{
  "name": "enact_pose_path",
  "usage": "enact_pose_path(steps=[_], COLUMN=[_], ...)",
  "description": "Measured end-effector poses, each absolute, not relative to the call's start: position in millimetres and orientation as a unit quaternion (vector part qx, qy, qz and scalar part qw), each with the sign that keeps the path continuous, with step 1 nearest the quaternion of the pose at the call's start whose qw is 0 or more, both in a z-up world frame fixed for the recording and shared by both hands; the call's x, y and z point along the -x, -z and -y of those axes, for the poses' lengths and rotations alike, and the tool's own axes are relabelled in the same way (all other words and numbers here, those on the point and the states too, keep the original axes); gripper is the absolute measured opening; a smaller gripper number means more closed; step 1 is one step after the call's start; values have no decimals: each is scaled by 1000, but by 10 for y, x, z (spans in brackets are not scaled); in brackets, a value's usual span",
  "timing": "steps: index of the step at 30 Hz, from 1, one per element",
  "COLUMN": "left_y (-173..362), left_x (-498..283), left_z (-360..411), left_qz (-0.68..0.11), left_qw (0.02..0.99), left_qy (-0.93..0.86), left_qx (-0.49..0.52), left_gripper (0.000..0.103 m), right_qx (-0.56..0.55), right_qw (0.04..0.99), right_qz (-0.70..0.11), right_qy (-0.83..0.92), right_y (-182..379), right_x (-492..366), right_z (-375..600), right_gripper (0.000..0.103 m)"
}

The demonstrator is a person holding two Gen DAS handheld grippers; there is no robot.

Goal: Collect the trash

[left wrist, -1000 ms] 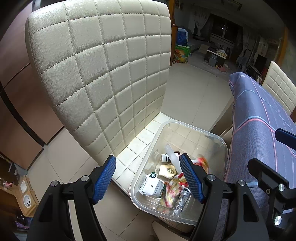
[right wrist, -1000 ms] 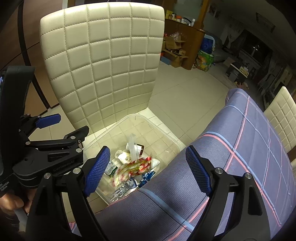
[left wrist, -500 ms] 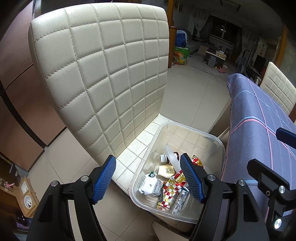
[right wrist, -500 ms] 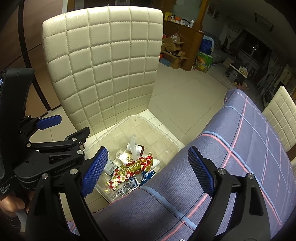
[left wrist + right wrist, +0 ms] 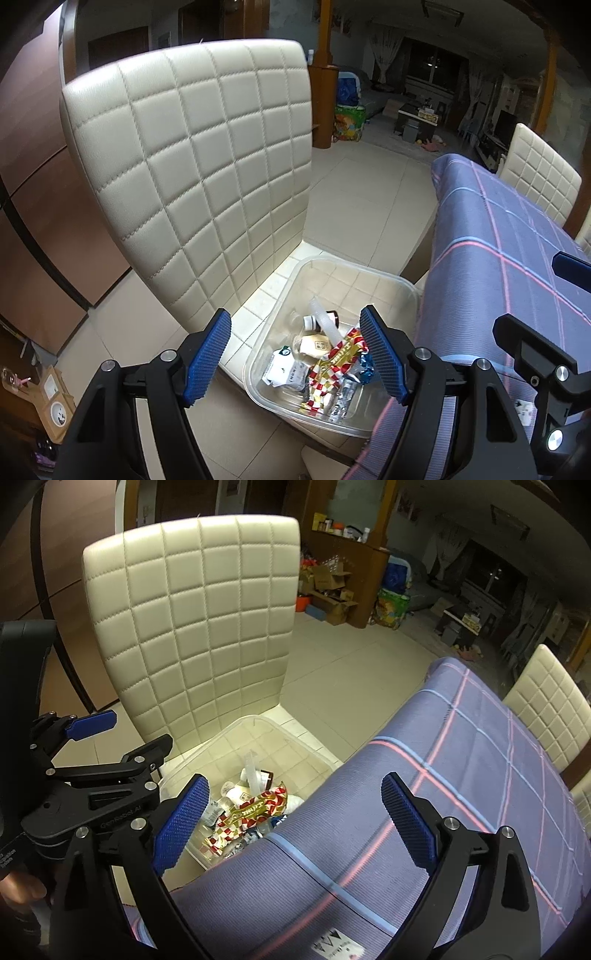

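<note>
Clear plastic bin (image 5: pixel 384 280) on chair seat, holding red-checked wrapper (image 5: pixel 245 818) and bottles; right gripper (image 5: pixel 295 821) jaws just widened, left gripper (image 5: pixel 295 356) spread, both empty; risk: knocking the bin off the seat edge.

The left tool (image 5: pixel 92 723) reads "GenRobot.AI" on its black body; other labels are too small to read.
</note>
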State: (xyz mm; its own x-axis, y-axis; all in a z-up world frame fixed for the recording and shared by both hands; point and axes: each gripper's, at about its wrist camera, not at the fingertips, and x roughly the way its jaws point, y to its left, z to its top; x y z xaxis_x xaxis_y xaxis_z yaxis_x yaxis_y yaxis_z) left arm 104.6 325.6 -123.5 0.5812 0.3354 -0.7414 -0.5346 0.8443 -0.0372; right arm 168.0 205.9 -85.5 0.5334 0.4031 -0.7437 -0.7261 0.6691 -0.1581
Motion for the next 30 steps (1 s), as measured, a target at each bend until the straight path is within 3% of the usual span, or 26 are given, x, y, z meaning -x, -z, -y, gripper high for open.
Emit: enact_pose_path(steps=[13, 30], left_y=[999, 654], left_x=[-1039, -1148], left_z=[-2497, -1095], left_qz=[-385, -374], left_qw=[896, 922], left_qy=[-200, -76], left_qx=[91, 61], left_gripper=[71, 71], right_qx=[187, 84], right_qw=[872, 924], right_qz=[-346, -342], right_qy=[-292, -148], right_y=[604, 330], right_x=[-1624, -1416], right_z=[-1239, 536], right_gripper=[94, 97])
